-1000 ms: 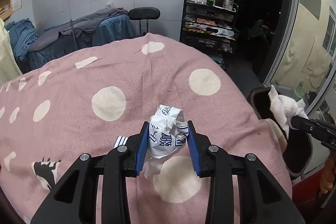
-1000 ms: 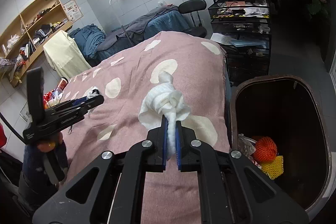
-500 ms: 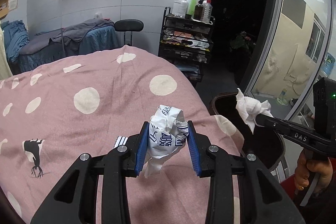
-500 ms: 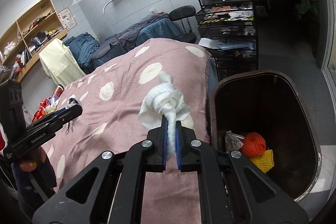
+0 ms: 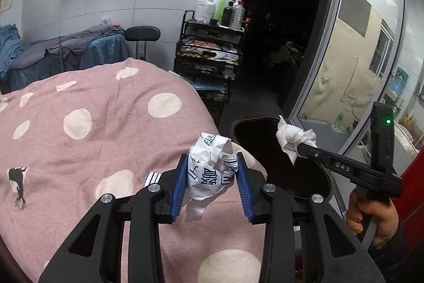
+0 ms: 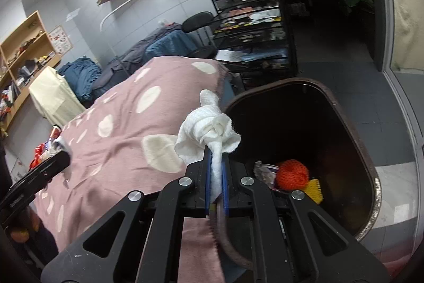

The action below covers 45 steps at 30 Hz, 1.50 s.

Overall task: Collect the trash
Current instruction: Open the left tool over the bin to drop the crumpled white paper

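My left gripper is shut on a crumpled white paper wrapper with blue print, held above the pink dotted blanket. My right gripper is shut on a knotted white tissue wad, held at the near rim of the dark brown trash bin. The bin holds an orange net ball and a yellow scrap. In the left wrist view the right gripper holds the tissue over the bin opening.
A black wire cart with bottles stands behind the bin. A stool and a clothes-covered bed stand at the back wall. A glass door is at the right. Wooden shelves line the left wall.
Both grippers have swung right toward the bin with their loads. The tissue now hangs at the bin's rim, and the bin fills more of both views.
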{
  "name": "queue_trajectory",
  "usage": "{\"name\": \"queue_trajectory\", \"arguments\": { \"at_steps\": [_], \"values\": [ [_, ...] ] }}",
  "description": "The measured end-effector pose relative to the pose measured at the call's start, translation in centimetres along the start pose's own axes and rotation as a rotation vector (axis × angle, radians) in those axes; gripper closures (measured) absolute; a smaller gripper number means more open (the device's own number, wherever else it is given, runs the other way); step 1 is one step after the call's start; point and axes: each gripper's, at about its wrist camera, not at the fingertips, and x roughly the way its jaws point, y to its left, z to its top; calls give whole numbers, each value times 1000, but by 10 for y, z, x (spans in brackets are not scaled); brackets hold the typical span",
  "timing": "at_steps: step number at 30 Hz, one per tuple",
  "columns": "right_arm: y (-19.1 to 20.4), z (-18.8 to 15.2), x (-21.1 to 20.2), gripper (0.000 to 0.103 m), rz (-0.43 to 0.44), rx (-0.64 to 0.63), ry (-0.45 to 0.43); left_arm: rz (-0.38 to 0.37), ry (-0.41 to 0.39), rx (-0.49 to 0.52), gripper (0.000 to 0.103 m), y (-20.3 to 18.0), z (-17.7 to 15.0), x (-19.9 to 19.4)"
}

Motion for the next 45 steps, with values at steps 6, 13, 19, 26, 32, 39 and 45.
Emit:
{"name": "queue_trajectory", "arguments": {
  "at_steps": [6, 13, 19, 26, 32, 39, 45],
  "values": [
    [-21, -3, 13, 95, -114, 11, 22, -25, 7, 13, 68, -11, 0, 5],
    [-44, -12, 35, 95, -178, 38, 72, -46, 19, 13, 68, -19, -1, 11],
    [-57, -24, 55, 72, -215, 65, 145, -62, 31, 18, 68, -24, -2, 15],
    [-58, -32, 48, 28, -209, 84, 123, -89, 47, 20, 67, -31, -3, 20],
    [-57, -26, 34, 22, -216, 84, 57, -118, 60, 35, 67, -44, -2, 27],
    [-58, -13, 11, 14, -230, 93, -32, -154, 77, 66, 67, -60, 5, 40],
    [-61, -2, -7, 13, -266, 99, -86, -186, 110, 91, 67, -76, 11, 58]
  ]
}}
